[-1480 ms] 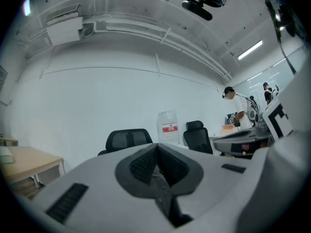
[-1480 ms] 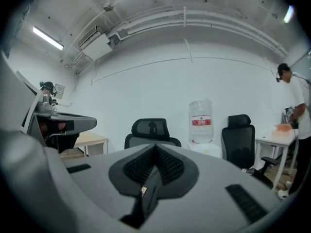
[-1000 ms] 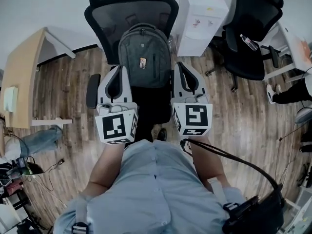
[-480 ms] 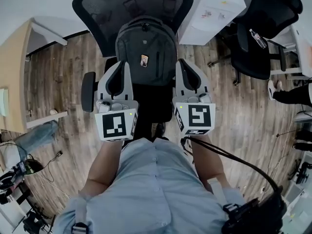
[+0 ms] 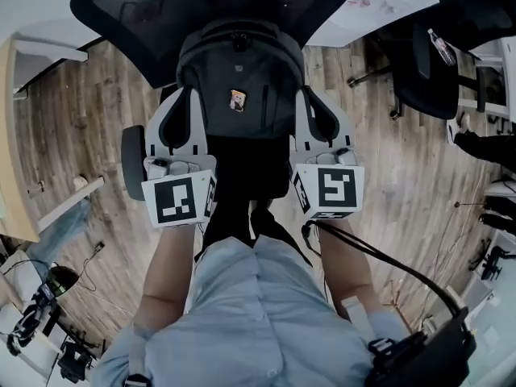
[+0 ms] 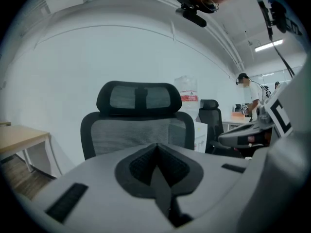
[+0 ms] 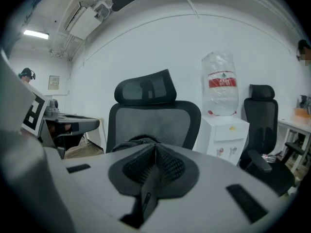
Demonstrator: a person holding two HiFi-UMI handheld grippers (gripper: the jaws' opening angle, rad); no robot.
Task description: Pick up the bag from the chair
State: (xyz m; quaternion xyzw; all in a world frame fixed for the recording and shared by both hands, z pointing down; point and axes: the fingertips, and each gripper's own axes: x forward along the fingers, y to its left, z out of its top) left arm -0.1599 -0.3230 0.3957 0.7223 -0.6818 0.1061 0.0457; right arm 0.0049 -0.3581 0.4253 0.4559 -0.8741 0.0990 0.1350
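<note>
The grey bag (image 5: 240, 75) is sitting upright on the chair (image 5: 133, 14), leaning against the mesh backrest, with the dark seat surface (image 5: 251, 164) showing in front of it. The person is holding the left hand-held gripper (image 5: 188, 93) just beside the bag's left flank and the right hand-held gripper (image 5: 301, 95) just beside its right flank. Whether either one is touching the fabric cannot be told from above. In both gripper views the jaws are pressed together with nothing between them, so neither hand-held gripper is holding anything.

The main risk is that the jaws are closed while the grippers are bracketing the bag. If they are not opened before going in, they are likely to push the soft sides instead of taking hold. That could tip the bag sideways or slide it off the seat surface.

Both gripper views are looking over the bag at the backrest. Only the bag's top (image 7: 136, 142) is peeking above the right jaws, and the left view is showing none of it. The person is therefore judging the sides mostly from the head view, and a grab aimed too high may pinch loose fabric that slips under the bag's weight.

The chair's armrest (image 5: 131, 151) is lying close outside the left hand-held gripper and could catch it on the way up. The cable (image 5: 379, 260) trailing from the right one could snag during a lift. An office chair like this may also turn or roll if pushed.
</note>
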